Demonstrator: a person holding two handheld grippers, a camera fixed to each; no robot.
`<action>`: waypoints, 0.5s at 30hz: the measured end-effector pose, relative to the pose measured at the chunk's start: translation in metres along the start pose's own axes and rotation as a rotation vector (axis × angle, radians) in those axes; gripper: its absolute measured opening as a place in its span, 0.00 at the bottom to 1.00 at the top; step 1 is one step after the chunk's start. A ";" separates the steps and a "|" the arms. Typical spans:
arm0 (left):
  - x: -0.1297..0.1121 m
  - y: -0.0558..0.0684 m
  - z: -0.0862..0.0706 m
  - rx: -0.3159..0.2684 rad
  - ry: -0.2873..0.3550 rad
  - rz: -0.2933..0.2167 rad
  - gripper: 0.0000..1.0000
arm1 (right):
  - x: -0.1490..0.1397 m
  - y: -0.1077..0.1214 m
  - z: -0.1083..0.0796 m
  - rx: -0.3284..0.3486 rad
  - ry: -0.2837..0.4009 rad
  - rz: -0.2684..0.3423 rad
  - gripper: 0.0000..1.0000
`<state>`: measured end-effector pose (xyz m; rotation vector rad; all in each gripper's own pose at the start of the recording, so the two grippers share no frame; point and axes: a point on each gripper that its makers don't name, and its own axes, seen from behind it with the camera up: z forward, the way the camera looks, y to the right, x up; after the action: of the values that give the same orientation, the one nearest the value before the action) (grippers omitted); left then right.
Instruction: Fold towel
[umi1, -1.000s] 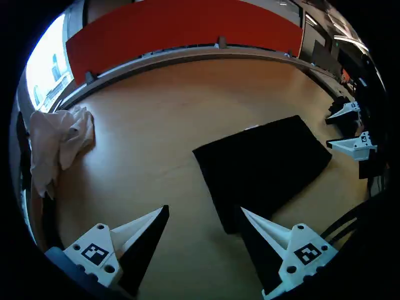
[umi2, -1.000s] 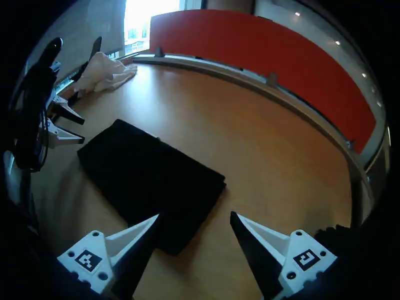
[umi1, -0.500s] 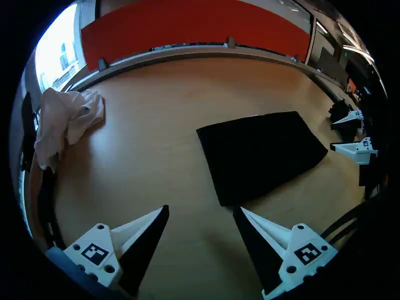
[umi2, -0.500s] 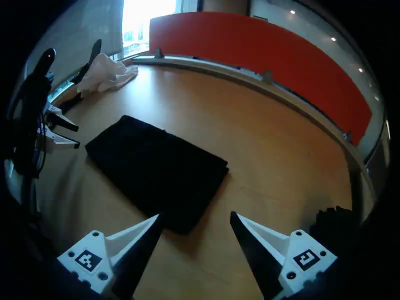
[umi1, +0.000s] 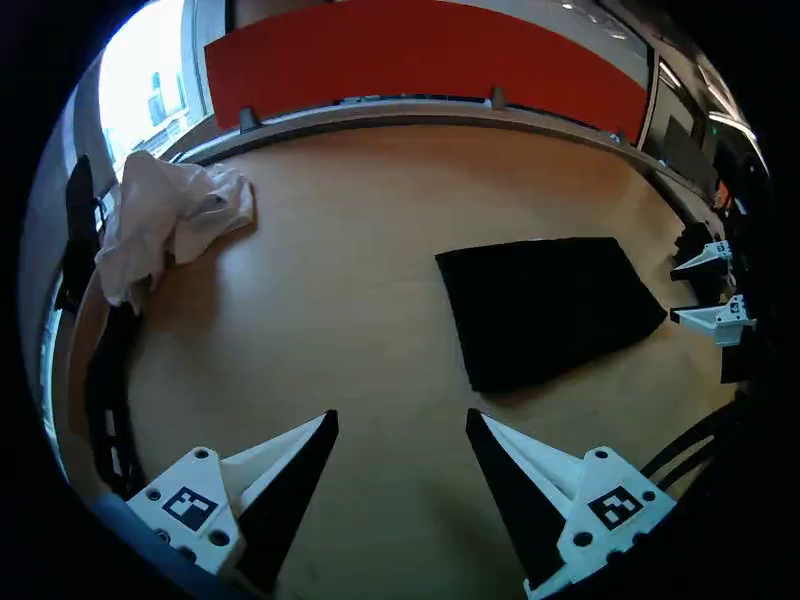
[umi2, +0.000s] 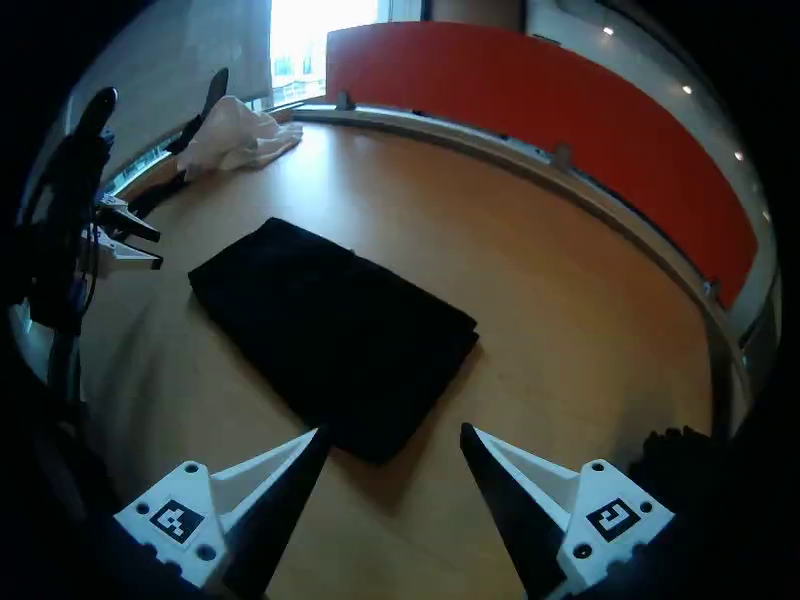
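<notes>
Left gripper view had the left gripper spread wide, nothing between its fingers, poised over the bare wooden table. Out ahead and off to its right lay the black towel, folded flat into a tidy rectangle with clean edges, well apart from those fingertips. Over in the right gripper view, the right gripper gaped just as wide and just as empty, and the black towel stretched away to the left from a near corner just ahead of the gap between the fingers. Farther out, a crumpled white cloth sat at the table's far edge, near the red panel.
</notes>
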<state>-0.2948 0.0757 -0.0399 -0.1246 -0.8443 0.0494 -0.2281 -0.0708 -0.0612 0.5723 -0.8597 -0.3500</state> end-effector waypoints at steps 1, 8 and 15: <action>-0.002 -0.002 -0.002 0.005 0.000 -0.007 0.95 | 0.000 0.000 0.000 0.005 -0.002 -0.009 1.00; -0.011 -0.012 -0.012 0.030 0.000 -0.046 0.95 | 0.003 -0.003 0.002 0.031 -0.014 -0.062 1.00; -0.020 -0.020 -0.022 0.048 -0.002 -0.064 0.95 | -0.004 -0.010 0.006 0.073 -0.050 -0.094 0.86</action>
<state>-0.2913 0.0524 -0.0666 -0.0520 -0.8484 0.0098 -0.2356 -0.0788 -0.0670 0.6754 -0.8982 -0.4212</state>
